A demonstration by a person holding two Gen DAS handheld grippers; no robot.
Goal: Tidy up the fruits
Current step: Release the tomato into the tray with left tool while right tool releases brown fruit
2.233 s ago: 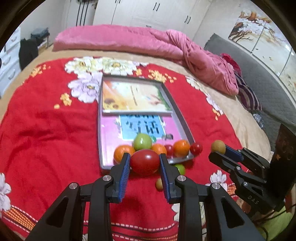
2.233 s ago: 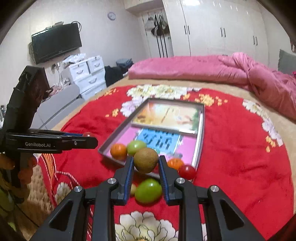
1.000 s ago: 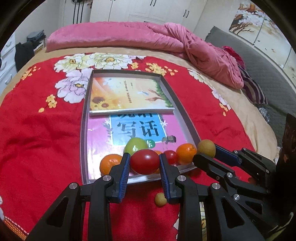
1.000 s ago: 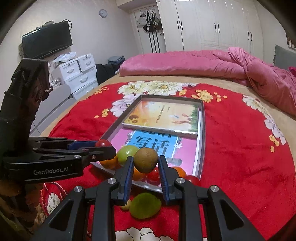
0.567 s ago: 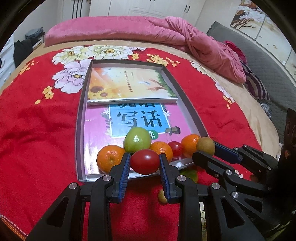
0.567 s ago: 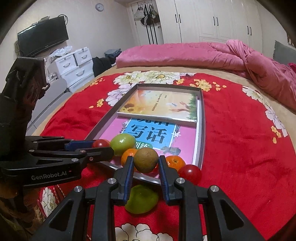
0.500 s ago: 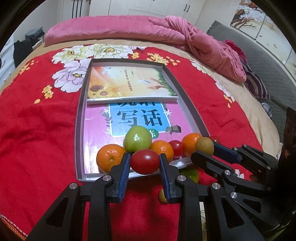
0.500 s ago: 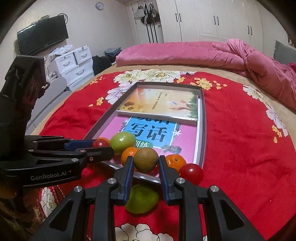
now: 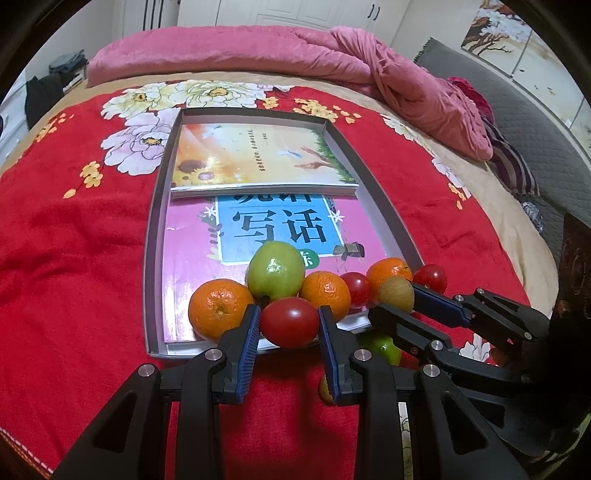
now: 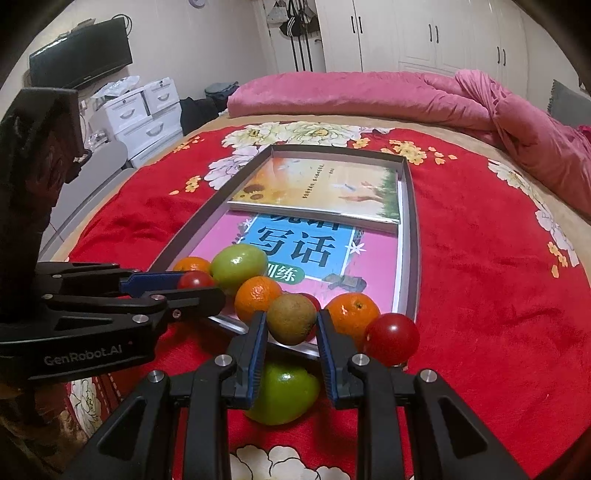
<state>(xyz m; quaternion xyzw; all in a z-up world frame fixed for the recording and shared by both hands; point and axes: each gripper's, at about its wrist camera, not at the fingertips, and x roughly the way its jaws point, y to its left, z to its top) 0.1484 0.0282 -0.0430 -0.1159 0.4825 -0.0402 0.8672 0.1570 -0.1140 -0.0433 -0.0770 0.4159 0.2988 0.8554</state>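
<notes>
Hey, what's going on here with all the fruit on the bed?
A person is sorting fruit with two handheld grippers. The left gripper holds a red tomato and the right gripper holds a brown kiwi, both poised at the near end of a grey tray. Oranges, a green apple and a small tomato already sit there on two books. Another green fruit lies outside on the red blanket.

Bedroom: white wardrobes [image 10: 436,35], probably drawers [image 10: 144,110]

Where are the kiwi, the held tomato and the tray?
kiwi [image 10: 291,318]: right wrist view, middle of its brown skin.
tomato [image 9: 289,322]: left wrist view, centre of its front face.
tray [image 9: 152,229]: left wrist view, its left wall.
</notes>
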